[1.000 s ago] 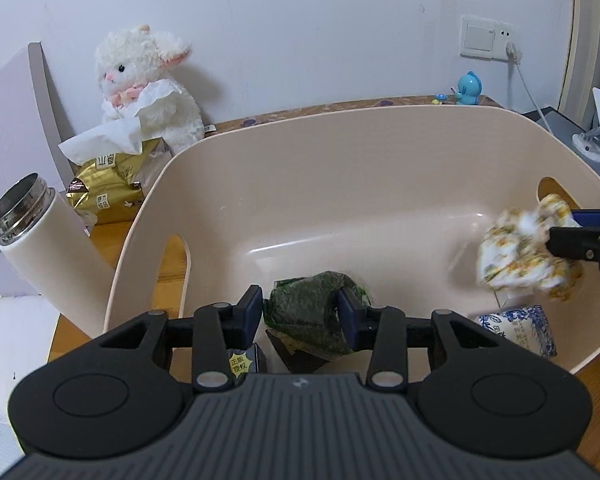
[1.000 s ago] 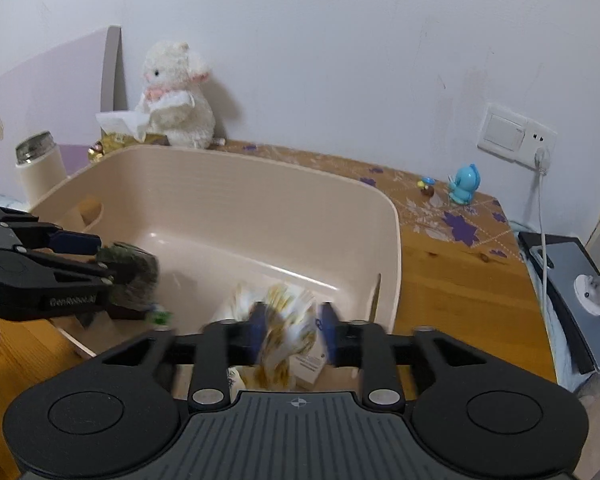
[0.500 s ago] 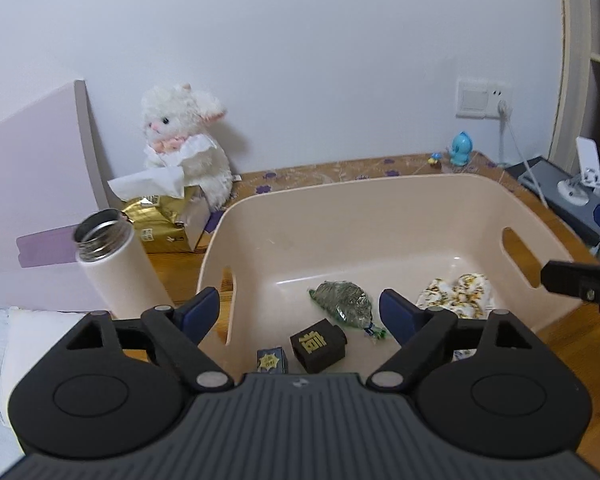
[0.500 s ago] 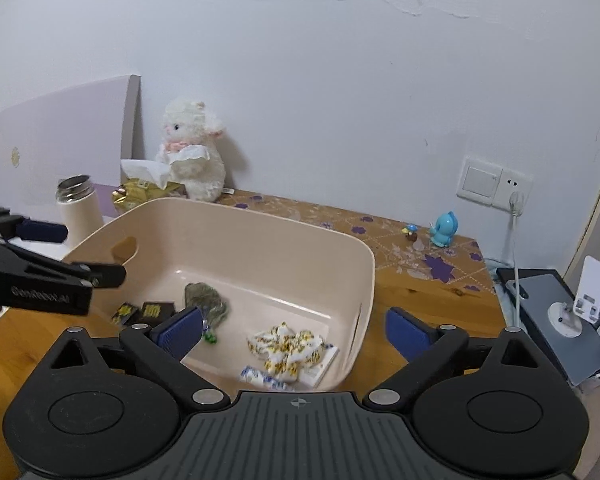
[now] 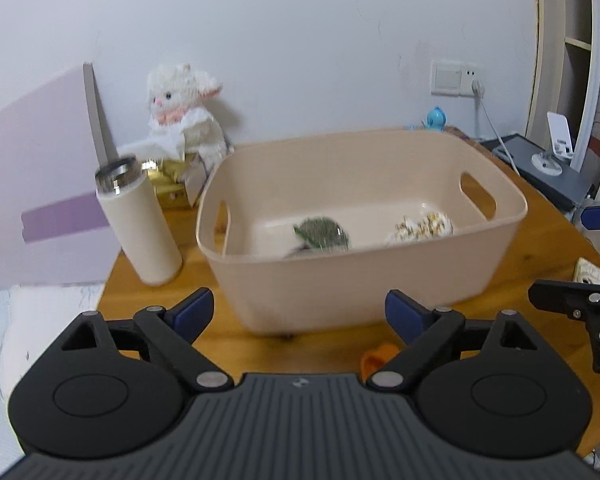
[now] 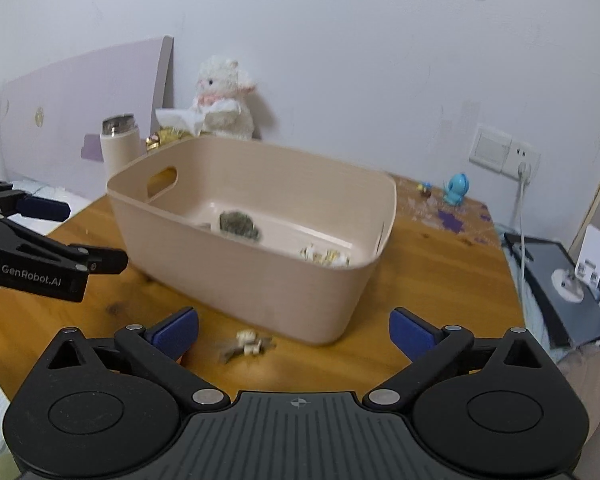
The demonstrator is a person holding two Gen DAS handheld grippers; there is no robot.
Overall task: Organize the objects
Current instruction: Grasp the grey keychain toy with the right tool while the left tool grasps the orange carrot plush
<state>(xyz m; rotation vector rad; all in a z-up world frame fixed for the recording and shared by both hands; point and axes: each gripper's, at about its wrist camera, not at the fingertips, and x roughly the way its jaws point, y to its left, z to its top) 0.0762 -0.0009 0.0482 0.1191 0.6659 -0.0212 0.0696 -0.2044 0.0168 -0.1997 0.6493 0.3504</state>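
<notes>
1. Wooden table point(image 6: 440, 280) against a white wall carries a beige bin point(image 6: 260, 280); a flask point(image 5: 140, 224) stands just beside the bin's left end, with a plush lamb point(image 5: 184, 116) and a tissue pack point(image 5: 168, 176) behind it.
2. Inside the bin lie a green packet point(image 5: 322, 234) near the middle and a yellow-white packet point(image 5: 422, 226) toward the right handle end. Both look crinkly and light.
3. Left on the table, just in front of the bin, is a small pale snack point(image 6: 246, 346), blurred, seemingly a wrapped piece. An orange thing point(image 5: 376, 360) sits close to the left gripper's right finger; what it is cannot be told.
4. Left gripper point(image 5: 300, 310) hangs in front of the bin with fingers spread wide, holding nothing.
5. Right gripper point(image 6: 294, 330) hangs likewise spread and empty, the snack lying between its fingers and a little ahead of them.
6. The snack should be very light and soft, its wrapper likely slippery and easily crushed. A gentle pinch across its middle, fingers coming down to the wood on both sides, seems the safest hold.
7. Being flat, it may skid when nudged, so closing squarely matters more than force.
</notes>
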